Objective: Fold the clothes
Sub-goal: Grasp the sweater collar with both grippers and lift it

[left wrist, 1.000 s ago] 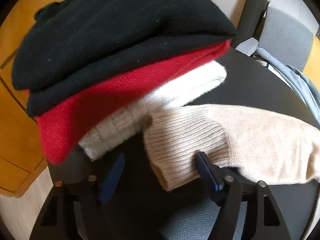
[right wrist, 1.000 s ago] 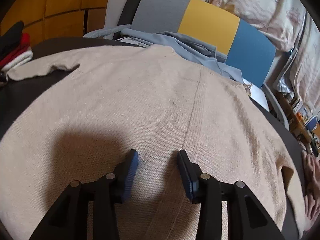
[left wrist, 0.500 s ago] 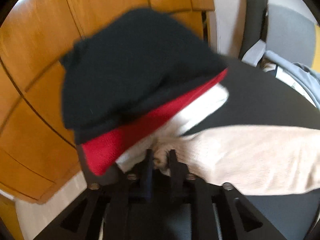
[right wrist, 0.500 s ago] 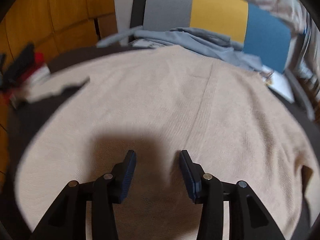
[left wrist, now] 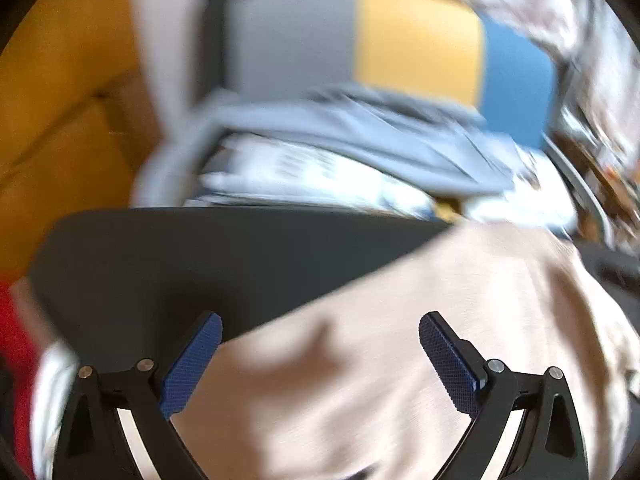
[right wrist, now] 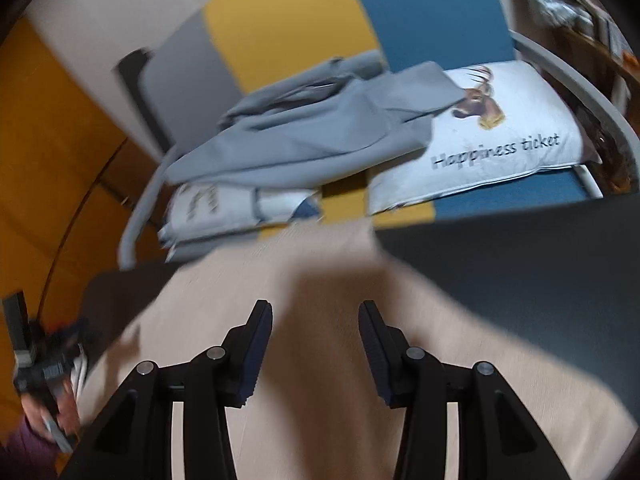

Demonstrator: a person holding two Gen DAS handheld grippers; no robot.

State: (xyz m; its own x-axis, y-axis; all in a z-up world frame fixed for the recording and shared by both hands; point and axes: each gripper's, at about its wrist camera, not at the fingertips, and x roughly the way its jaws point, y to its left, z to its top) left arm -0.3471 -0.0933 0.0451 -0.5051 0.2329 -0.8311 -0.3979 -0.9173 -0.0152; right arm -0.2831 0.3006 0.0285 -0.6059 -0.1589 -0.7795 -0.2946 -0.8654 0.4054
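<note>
A beige knit sweater lies on the black table, its edge running slantwise. My left gripper hovers over that edge; its jaws are opening wide and nothing sits between the blue pads. In the right wrist view the beige sweater reaches toward the far table edge. My right gripper hangs above it, open about halfway, with no cloth between its fingers. The left gripper shows at the lower left of that view, held by a hand with a purple sleeve.
A blurred stack of folded clothes, red and white, sits at the table's left edge. Behind the table stands a grey, yellow and blue chair holding a grey garment and a white deer-print cushion. Orange wood panels line the left.
My left gripper, shut on the beige sleeve cuff by the folded stack half a second ago, let go, opened wide and swung right over the sweater. The right gripper moved toward the sweater's far edge.
</note>
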